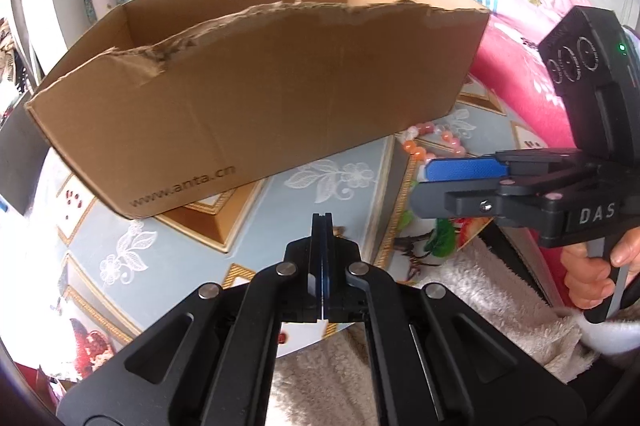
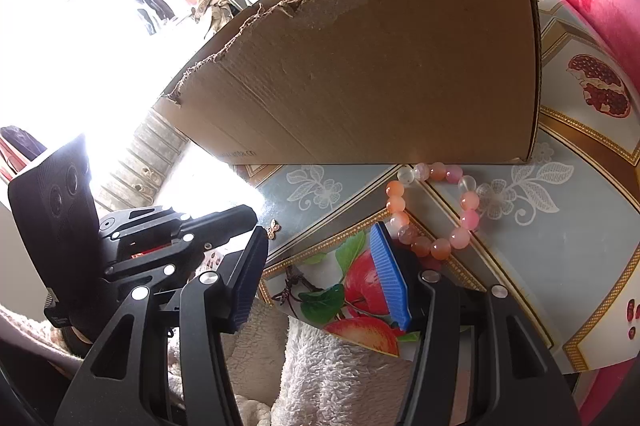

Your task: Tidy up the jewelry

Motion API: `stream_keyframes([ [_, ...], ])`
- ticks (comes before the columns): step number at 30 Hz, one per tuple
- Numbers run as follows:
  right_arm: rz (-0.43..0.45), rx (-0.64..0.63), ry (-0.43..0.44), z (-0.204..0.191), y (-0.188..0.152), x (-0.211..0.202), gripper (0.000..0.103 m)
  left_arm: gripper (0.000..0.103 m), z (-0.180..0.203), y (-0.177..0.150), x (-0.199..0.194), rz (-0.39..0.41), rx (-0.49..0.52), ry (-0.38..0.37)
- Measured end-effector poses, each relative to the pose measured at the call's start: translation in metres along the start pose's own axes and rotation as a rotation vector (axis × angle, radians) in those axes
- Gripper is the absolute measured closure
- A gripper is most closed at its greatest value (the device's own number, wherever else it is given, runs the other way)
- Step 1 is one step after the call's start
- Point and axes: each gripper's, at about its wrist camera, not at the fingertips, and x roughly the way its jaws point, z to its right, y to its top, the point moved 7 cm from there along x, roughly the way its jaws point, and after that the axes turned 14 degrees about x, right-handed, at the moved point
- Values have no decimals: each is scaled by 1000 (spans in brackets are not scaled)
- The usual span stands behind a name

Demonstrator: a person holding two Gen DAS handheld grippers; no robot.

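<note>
Your left gripper (image 1: 322, 222) was closed on nothing, your right gripper (image 2: 320, 266) stood open, bracelet (image 2: 432, 210) at two o'clock, so you needed a gentle approach.

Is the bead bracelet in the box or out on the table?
Out: the bracelet lies on the table beside the box.

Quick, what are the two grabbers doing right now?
Left gripper: jaws shut, nothing visible between them.
Right gripper: jaws open, holding nothing.
</note>
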Motion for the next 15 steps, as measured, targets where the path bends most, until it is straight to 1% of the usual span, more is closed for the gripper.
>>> stream_keyframes([
  [6, -1, 0, 1, 0, 0, 0, 51, 103, 7, -4, 8, -49, 44, 4],
  [15, 0, 1, 2, -1, 0, 0, 51, 103, 19, 2, 13, -48, 53, -10],
])
